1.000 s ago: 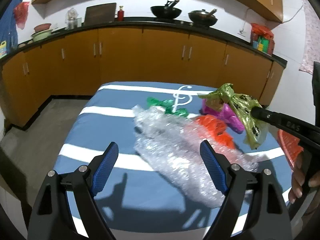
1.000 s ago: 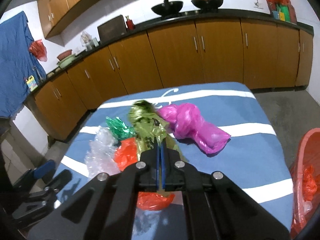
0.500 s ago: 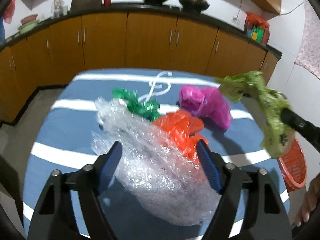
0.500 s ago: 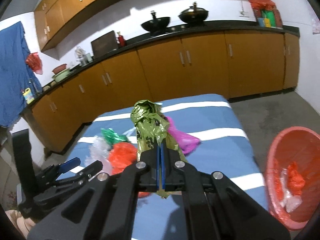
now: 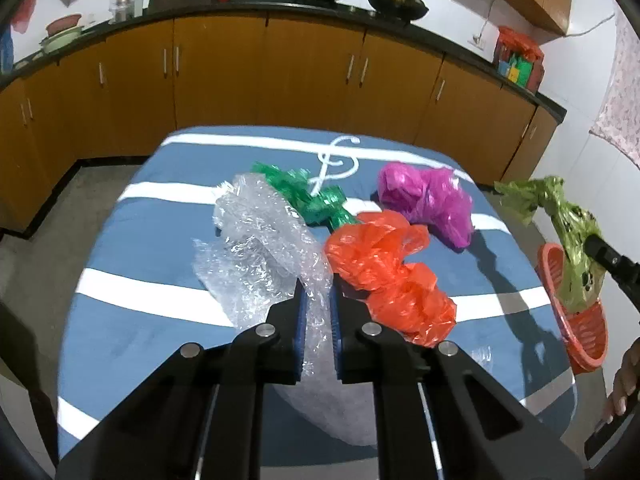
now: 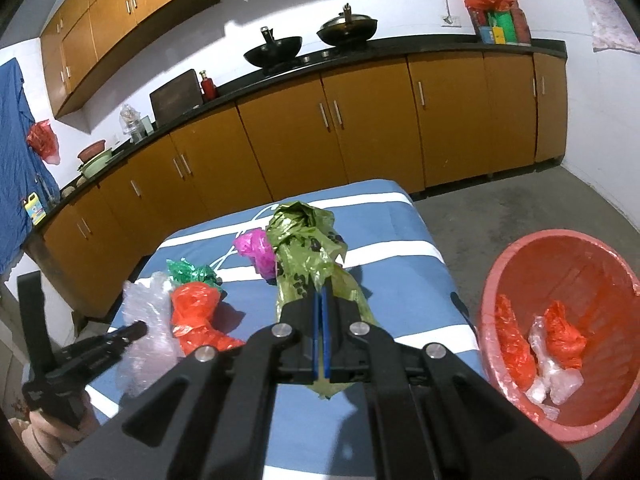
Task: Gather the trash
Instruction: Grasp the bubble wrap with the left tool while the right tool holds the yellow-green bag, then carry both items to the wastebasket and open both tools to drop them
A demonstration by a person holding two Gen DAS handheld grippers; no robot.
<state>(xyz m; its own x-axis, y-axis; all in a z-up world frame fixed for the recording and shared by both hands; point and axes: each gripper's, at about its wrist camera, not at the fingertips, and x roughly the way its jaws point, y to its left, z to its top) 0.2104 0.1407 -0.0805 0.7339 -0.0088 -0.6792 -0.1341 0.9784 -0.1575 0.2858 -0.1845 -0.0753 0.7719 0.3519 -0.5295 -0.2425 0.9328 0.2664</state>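
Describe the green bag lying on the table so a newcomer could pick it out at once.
Start at the blue table with white stripes. Among the crumpled plastic at its middle, look toward the far side, behind the clear bubble wrap and the orange bag. The dark green bag lies there on a white swirl, emerald and glossy, unlike the olive bag held in the air.

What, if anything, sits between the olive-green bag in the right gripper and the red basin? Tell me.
Nothing visible does. The right gripper is shut on the olive-green bag, held above the blue striped table. The red basin stands on the floor past the table's right edge, mouth open, with only bare floor and air between.
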